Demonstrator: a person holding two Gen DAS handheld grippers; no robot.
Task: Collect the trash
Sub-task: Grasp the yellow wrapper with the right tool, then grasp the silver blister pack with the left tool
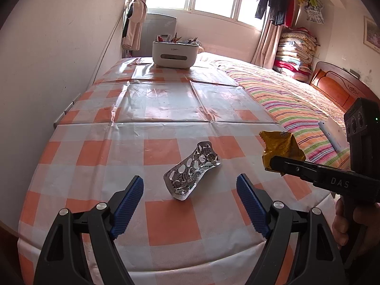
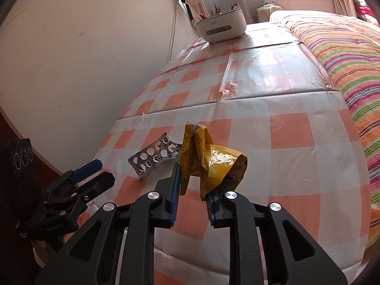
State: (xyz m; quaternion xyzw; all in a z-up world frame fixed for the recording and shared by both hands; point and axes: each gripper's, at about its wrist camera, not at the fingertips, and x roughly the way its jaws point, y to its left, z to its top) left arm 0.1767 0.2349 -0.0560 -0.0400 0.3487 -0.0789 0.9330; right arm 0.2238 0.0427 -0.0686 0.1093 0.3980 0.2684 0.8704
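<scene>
Jaws of the left gripper (image 1: 190,191) stand spread apart above the orange-and-white checked table (image 1: 166,218), with a crumpled silver foil blister pack (image 1: 192,169) lying on the cloth just ahead of them. Further right, the right gripper (image 2: 191,187) has its jaws clenched on a crinkled yellow plastic wrapper (image 2: 211,161), lifted off the table.

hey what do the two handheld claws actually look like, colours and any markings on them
Both are matte black plastic. The left claw has two angled arms with silver pivot bolts and ridged blue pads. The right claw matches it; from the side its body carries white "DAS" lettering, three round dials and a small green light. No sleeve shows.
</scene>
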